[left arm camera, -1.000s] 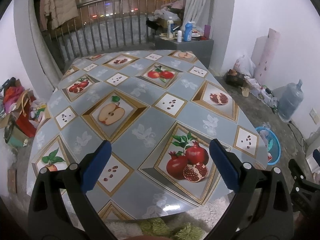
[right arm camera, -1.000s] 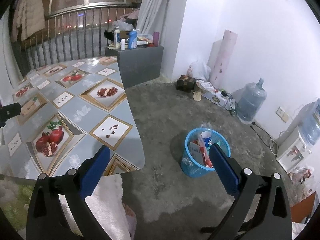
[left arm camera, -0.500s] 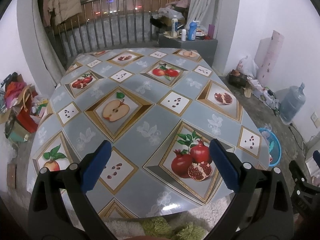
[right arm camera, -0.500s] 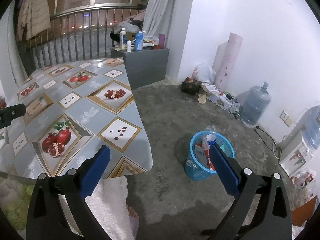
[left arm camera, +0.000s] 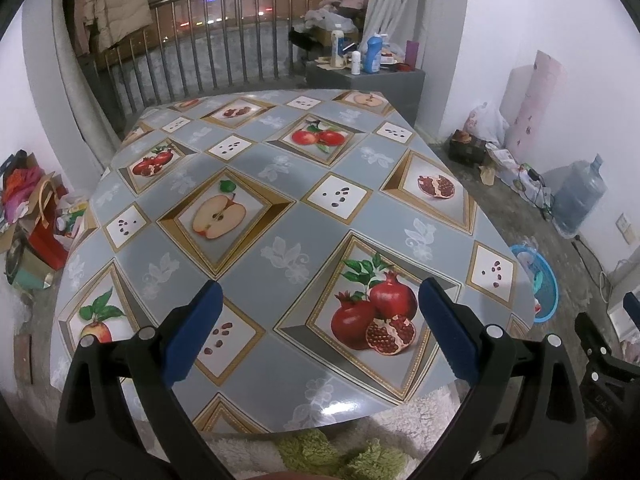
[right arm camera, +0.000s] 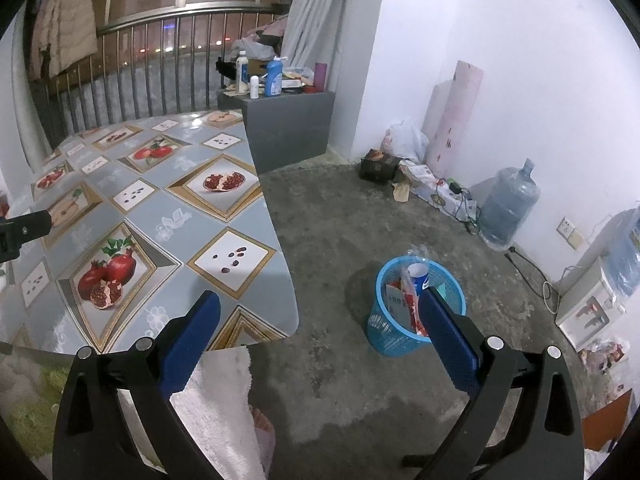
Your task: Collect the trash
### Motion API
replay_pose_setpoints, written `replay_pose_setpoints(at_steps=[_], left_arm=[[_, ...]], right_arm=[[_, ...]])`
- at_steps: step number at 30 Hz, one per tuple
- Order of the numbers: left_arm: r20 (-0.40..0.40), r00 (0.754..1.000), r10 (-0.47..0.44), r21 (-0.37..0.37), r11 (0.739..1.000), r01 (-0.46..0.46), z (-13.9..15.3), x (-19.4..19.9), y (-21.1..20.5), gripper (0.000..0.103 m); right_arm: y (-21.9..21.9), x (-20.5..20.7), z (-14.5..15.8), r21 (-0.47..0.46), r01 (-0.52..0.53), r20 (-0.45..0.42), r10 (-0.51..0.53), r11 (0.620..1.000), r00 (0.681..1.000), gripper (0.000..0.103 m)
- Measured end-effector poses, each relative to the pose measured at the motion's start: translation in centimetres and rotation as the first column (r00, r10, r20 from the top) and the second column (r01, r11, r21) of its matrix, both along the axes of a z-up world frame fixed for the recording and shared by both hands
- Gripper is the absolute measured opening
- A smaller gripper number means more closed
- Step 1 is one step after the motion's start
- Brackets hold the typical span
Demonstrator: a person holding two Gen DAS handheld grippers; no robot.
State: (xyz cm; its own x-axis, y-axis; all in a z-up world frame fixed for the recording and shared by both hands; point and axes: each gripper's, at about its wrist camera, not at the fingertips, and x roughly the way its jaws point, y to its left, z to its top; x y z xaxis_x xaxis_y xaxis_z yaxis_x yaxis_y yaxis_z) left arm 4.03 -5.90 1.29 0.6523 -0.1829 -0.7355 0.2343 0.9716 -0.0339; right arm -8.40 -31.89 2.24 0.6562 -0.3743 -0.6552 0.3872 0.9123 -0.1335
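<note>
A blue mesh trash basket [right arm camera: 400, 336] stands on the concrete floor right of the table, holding a cup and paper wrappers [right arm camera: 412, 288]; it also shows in the left wrist view as the basket [left arm camera: 542, 276] past the table's right edge. My left gripper [left arm camera: 318, 332] is open above the near edge of the fruit-patterned table [left arm camera: 280, 208], nothing between its blue pads. My right gripper [right arm camera: 320, 332] is open over the floor between the table corner and the basket, also empty. No loose trash shows on the tabletop.
A grey cabinet [right arm camera: 288, 120] with bottles stands beyond the table by a railing. A large water jug [right arm camera: 506, 208], cables and bags line the right wall. Bags and boxes [left arm camera: 32, 216] pile up left of the table. A fluffy white and green rug [left arm camera: 328, 452] lies below the near edge.
Both wrist views have drifted slightly back and up, so the table and basket sit a little lower and farther. Both grippers stay open and empty.
</note>
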Motion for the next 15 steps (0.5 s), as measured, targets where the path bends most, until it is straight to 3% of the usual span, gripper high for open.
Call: replay_pose_setpoints(at_steps=[15], left_arm=[[0.004,1.000,0.004,-0.003,1.000,-0.004,-0.05,-0.02,0.03,0.094]], right_arm=[[0.09,0.09,-0.13,0.006,-0.007,-0.004,0.007,1.000,1.000,0.096]])
